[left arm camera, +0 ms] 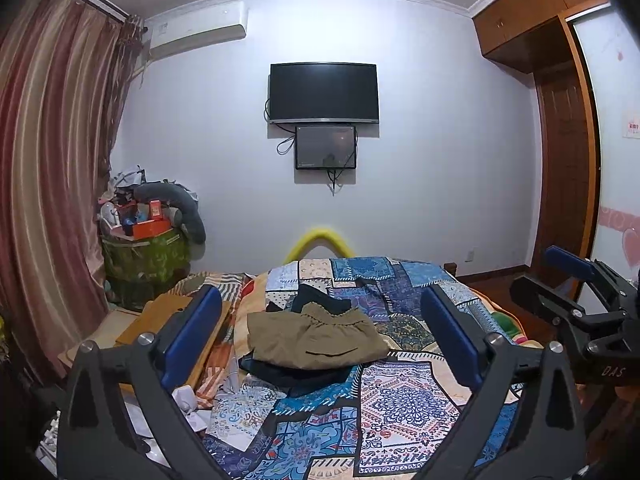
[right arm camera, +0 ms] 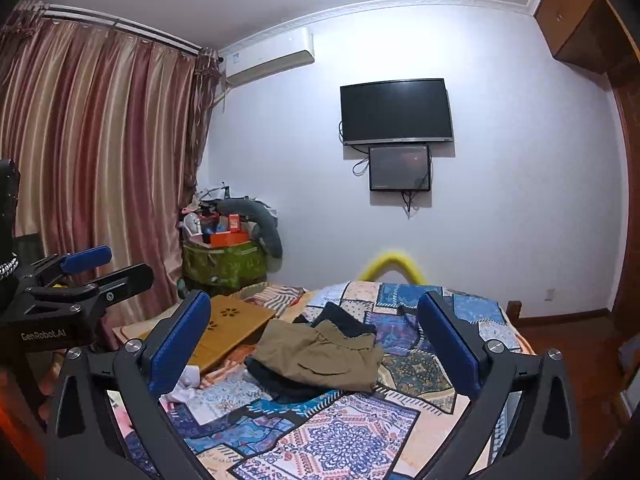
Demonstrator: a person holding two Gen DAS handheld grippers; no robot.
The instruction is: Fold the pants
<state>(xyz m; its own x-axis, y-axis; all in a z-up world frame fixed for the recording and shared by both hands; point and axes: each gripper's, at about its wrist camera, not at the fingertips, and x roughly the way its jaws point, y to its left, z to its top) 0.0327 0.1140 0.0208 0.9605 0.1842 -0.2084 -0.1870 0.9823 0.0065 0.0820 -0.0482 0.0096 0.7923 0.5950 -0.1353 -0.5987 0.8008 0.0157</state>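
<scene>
Left wrist view: the left gripper (left arm camera: pixel 320 332) has its jaws wide apart and holds nothing. The folded tan pants (left arm camera: pixel 316 338) lie on the bed (left arm camera: pixel 400 400), ahead between the jaws, on dark clothes (left arm camera: pixel 296 376).

Right wrist view: the right gripper (right arm camera: pixel 316 344) also has its jaws wide apart and empty. The pants (right arm camera: pixel 320 354) lie ahead between them, untouched.

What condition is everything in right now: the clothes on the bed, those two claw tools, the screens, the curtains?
Khaki pants: folded, lying on top of dark clothes.
Dark clothes: stacked beneath the pants, on the bedspread.
Left gripper: open, holding nothing.
Right gripper: open, holding nothing.
Television: screen dark.
Small screen: dim.
Curtains: drawn shut.
</scene>
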